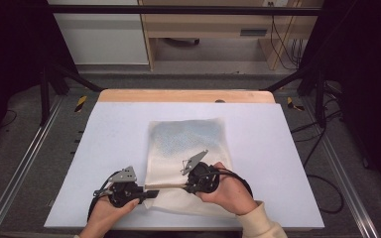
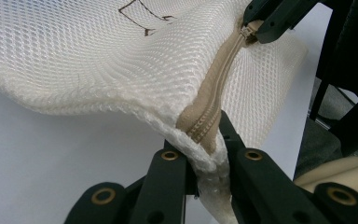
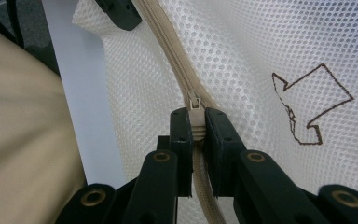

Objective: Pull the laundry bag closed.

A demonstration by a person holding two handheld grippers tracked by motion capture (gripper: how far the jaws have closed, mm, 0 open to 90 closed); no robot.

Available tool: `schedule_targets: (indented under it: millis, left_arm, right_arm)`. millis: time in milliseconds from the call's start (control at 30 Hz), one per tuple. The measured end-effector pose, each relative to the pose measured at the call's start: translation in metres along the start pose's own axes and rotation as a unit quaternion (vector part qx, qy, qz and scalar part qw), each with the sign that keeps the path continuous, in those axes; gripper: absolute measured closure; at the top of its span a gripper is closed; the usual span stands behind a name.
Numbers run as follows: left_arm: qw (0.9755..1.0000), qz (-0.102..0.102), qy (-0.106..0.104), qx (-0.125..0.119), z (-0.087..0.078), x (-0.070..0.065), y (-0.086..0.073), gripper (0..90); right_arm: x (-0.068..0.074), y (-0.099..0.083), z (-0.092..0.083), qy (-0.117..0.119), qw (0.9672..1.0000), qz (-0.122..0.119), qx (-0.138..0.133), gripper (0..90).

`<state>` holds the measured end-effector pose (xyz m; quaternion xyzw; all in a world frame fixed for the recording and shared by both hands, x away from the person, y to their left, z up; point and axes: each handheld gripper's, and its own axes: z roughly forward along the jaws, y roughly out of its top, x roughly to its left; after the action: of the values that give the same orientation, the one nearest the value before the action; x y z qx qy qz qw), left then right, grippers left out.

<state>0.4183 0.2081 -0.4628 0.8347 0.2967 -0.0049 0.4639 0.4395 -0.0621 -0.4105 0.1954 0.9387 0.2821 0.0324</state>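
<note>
Two claws: both clamped on one mesh bag (image 1: 186,153), lower centre of tabletop (image 1: 109,134).
Left claw (image 2: 208,154): grips bag's zipper-end corner.
Right claw (image 3: 196,126): pinches zipper pull (image 3: 195,106).

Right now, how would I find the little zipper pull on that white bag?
Look at the white table, then at the cream mesh bag lying in its middle. Along the bag's near edge runs a tan zipper. The zipper pull is the small tan tab pinched in the right gripper, close to a brown arrow drawn on the mesh.
</note>
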Motion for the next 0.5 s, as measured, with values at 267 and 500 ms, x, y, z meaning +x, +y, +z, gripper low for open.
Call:
schedule_targets:
  millis: [267, 500]
  left_arm:
    - [1.0000, 0.000, 0.000, 0.001, -0.0006, 0.0002, -0.0004, 84.5]
    - [1.0000, -0.002, 0.001, 0.000, -0.0008, 0.0008, -0.0005, 84.5]
  right_arm:
    - [-0.0043, -0.0059, -0.0038, -0.005, 0.9999, 0.010, -0.001, 82.1]
    - [-0.0054, -0.0074, -0.0060, -0.006, 0.9999, 0.011, -0.001, 82.1]
